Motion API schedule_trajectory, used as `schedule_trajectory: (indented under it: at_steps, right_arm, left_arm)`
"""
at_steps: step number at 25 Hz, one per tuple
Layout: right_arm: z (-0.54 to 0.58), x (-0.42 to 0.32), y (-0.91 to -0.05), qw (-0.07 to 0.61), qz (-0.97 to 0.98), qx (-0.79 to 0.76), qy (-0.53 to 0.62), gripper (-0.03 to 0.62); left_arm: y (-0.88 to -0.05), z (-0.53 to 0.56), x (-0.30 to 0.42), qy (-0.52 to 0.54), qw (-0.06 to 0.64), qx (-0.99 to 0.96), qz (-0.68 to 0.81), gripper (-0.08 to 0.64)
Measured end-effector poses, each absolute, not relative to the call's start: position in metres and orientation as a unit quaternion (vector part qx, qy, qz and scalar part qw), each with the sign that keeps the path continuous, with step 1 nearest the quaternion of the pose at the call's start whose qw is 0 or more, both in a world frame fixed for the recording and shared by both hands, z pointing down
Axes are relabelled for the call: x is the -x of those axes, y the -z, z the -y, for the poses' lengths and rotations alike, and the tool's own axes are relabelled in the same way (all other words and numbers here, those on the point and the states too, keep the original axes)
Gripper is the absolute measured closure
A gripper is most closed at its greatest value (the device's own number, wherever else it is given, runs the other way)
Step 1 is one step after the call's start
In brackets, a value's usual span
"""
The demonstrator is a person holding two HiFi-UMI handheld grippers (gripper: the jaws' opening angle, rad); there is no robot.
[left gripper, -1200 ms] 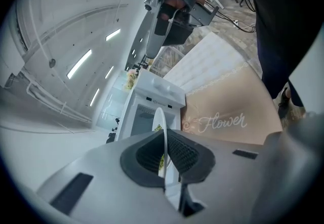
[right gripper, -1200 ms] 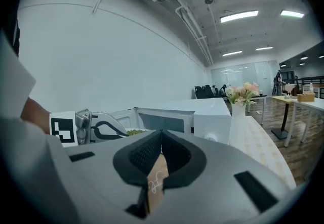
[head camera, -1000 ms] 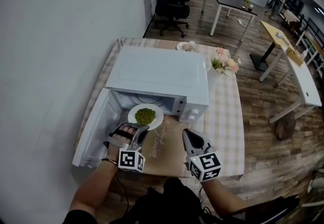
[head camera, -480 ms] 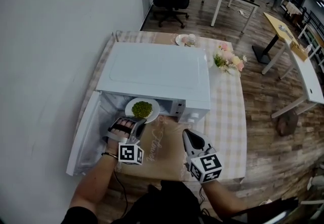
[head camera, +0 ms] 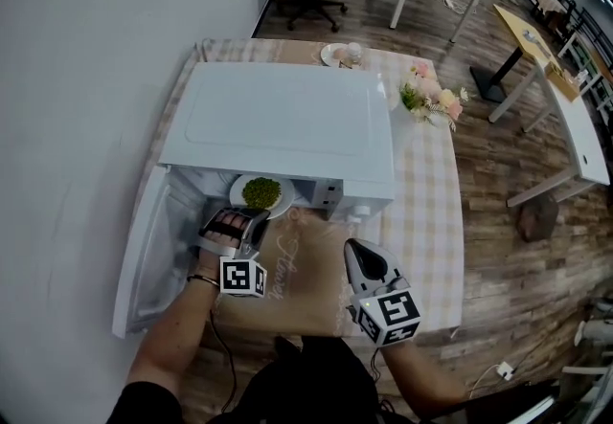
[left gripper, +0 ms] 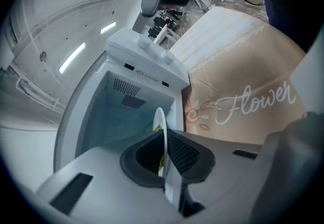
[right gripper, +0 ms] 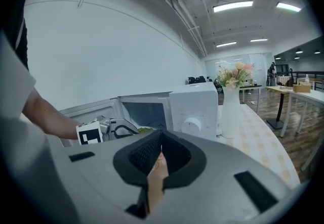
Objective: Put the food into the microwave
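Observation:
A white plate (head camera: 257, 194) of green food (head camera: 261, 190) is half under the top edge of the white microwave (head camera: 287, 121), at the mouth of its cavity. My left gripper (head camera: 239, 218) is shut on the plate's near rim. In the left gripper view the plate (left gripper: 161, 127) stands edge-on between the jaws, with the cavity (left gripper: 121, 117) just ahead. The microwave door (head camera: 144, 255) hangs open to the left. My right gripper (head camera: 353, 250) is shut with nothing in it, above a tan placemat (head camera: 306, 269). The right gripper view shows the microwave (right gripper: 195, 109) and the left gripper (right gripper: 109, 129).
A vase of flowers (head camera: 429, 101) stands right of the microwave, seen as a white vase (right gripper: 232, 114) in the right gripper view. A small dish (head camera: 340, 54) sits behind the microwave. The checked tablecloth (head camera: 426, 221) reaches the table's right edge. A wall runs along the left.
My left gripper has carried the plate forward, from in front of the microwave to the mouth of its cavity. The right gripper has stayed over the placemat.

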State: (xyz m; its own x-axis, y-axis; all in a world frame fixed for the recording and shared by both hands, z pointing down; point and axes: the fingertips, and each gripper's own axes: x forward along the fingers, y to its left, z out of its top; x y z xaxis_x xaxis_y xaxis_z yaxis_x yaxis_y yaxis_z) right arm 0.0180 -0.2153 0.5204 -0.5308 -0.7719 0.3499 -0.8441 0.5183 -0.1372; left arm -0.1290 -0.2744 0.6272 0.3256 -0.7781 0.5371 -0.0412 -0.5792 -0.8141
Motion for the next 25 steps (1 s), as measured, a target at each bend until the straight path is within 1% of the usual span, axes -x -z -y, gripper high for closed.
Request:
schedule_trajectory:
  at_steps: [6,11,19,25]
  right_arm:
    - [0.206,-0.028,-0.536,0.133,0.852,-0.479,-0.164,0.583]
    - [0.207,-0.029,-0.541,0.138,0.847,-0.484,-0.170,0.583]
    - [0.204,-0.025,-0.546,0.146,0.845,-0.484,-0.173,0.583]
    - [0.204,-0.019,-0.542,0.145,0.847,-0.483,-0.171,0.583]
  left_arm:
    - [-0.641,0.283,0.131,0.514,0.359,0.727,-0.279,0.540]
    - [-0.647,0.298,0.136,0.510,0.369,0.725,-0.280,0.540]
    - [-0.664,0.310,0.141,0.511,0.368,0.729,-0.266,0.525]
    - [-0.674,0.313,0.143,0.516,0.352,0.740,-0.249,0.506]
